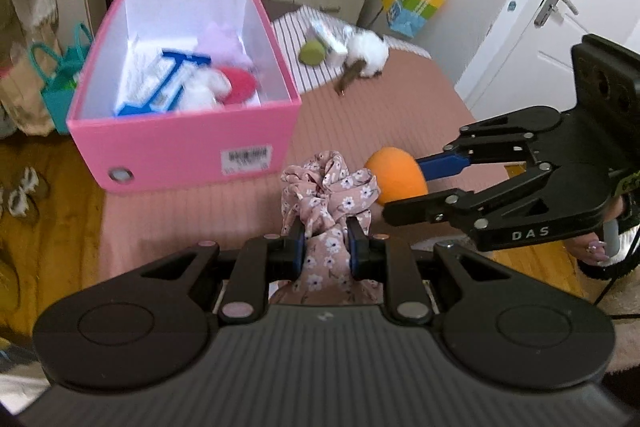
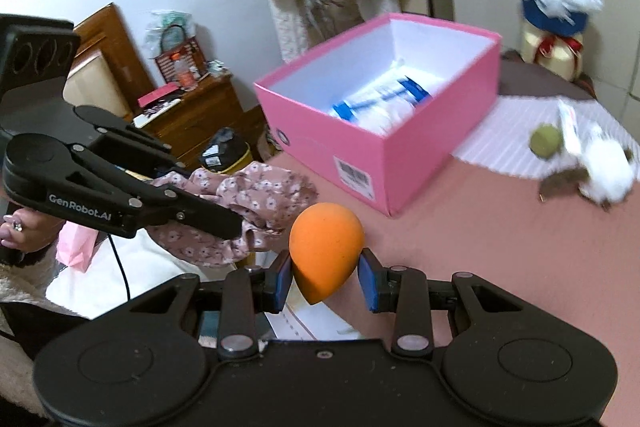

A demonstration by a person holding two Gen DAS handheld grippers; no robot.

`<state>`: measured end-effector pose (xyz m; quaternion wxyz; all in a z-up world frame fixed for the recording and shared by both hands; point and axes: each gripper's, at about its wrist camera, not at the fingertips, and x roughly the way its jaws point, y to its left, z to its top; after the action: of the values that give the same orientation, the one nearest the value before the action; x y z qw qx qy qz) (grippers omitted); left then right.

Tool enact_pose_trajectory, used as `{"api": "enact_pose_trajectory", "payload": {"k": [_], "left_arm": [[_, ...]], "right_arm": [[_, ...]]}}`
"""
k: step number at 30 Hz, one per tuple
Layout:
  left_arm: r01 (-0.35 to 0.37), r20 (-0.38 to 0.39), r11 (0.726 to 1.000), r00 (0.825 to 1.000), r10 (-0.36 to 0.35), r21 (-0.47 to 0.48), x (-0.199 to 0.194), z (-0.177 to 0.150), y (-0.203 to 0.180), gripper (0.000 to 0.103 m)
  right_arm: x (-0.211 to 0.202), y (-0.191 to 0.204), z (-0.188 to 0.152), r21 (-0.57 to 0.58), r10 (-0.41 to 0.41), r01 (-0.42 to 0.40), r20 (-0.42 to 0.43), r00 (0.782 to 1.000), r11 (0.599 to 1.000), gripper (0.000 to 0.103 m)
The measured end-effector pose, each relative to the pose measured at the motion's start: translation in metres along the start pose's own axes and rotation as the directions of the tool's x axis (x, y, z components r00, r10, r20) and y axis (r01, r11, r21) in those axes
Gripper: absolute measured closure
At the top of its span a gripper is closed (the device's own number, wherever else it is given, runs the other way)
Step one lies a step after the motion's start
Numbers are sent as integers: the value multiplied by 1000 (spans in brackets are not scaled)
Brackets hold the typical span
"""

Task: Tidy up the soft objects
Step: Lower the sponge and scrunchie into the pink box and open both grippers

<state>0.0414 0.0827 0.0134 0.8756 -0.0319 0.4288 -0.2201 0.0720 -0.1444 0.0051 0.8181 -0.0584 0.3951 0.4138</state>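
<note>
My left gripper (image 1: 325,247) is shut on a pink floral scrunchie (image 1: 326,195) and holds it above the pink bed cover; the scrunchie also shows in the right wrist view (image 2: 240,199). My right gripper (image 2: 325,277) is shut on an orange egg-shaped sponge (image 2: 324,251), seen from the left wrist view (image 1: 396,175) just right of the scrunchie. The open pink box (image 1: 184,147) stands ahead on the bed and holds several soft items, among them a blue-and-white pack (image 1: 160,87); the box also shows in the right wrist view (image 2: 400,155).
A green ball (image 1: 312,51), a white fluffy toy (image 1: 366,53) and a small tube lie on a striped cloth (image 1: 296,67) behind the box. A wooden nightstand (image 2: 192,115) stands beside the bed. A white door (image 1: 560,7) is at the right.
</note>
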Motion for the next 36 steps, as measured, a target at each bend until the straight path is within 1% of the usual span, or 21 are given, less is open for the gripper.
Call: {"api": "enact_pose_trajectory", "payload": {"k": [4, 7, 10, 14, 19, 22, 24, 28, 30, 34, 36], "left_arm": [[-18, 55, 999, 998, 16, 29, -15, 13, 5, 84], [-29, 93, 999, 995, 26, 29, -18, 26, 13, 84], [-34, 130, 999, 991, 33, 12, -15, 41, 26, 84], [-59, 198, 998, 978, 63, -23, -9, 62, 45, 84], [-89, 245, 994, 964, 102, -60, 7, 88, 71, 84], [-122, 251, 989, 958, 138, -78, 24, 102, 85, 84], [-159, 250, 983, 952, 176, -87, 39, 112, 95, 84], [-232, 223, 967, 942, 251, -109, 70, 133, 116, 84], [-263, 206, 958, 937, 281, -113, 84, 141, 124, 84], [-304, 198, 942, 924, 328, -142, 105, 155, 139, 84], [-311, 189, 939, 923, 335, -146, 112, 159, 143, 84]], "right_arm": [[-2, 8, 21, -40, -4, 5, 34, 999, 999, 63], [-4, 8, 39, -57, -6, 11, 79, 997, 998, 63], [0, 6, 60, -75, -26, 36, 128, 991, 997, 63], [12, -3, 85, -84, -37, 53, 175, 984, 995, 63], [36, -19, 114, -77, -60, 77, 206, 977, 994, 63], [56, -34, 132, -62, -80, 94, 202, 976, 994, 63], [70, -45, 143, -57, -98, 111, 192, 976, 992, 63], [103, -66, 163, -69, -138, 151, 165, 977, 986, 63], [118, -77, 172, -69, -136, 147, 141, 981, 987, 63], [148, -87, 182, -107, -156, 166, 94, 983, 980, 63], [160, -91, 186, -122, -162, 170, 72, 984, 978, 63]]}}
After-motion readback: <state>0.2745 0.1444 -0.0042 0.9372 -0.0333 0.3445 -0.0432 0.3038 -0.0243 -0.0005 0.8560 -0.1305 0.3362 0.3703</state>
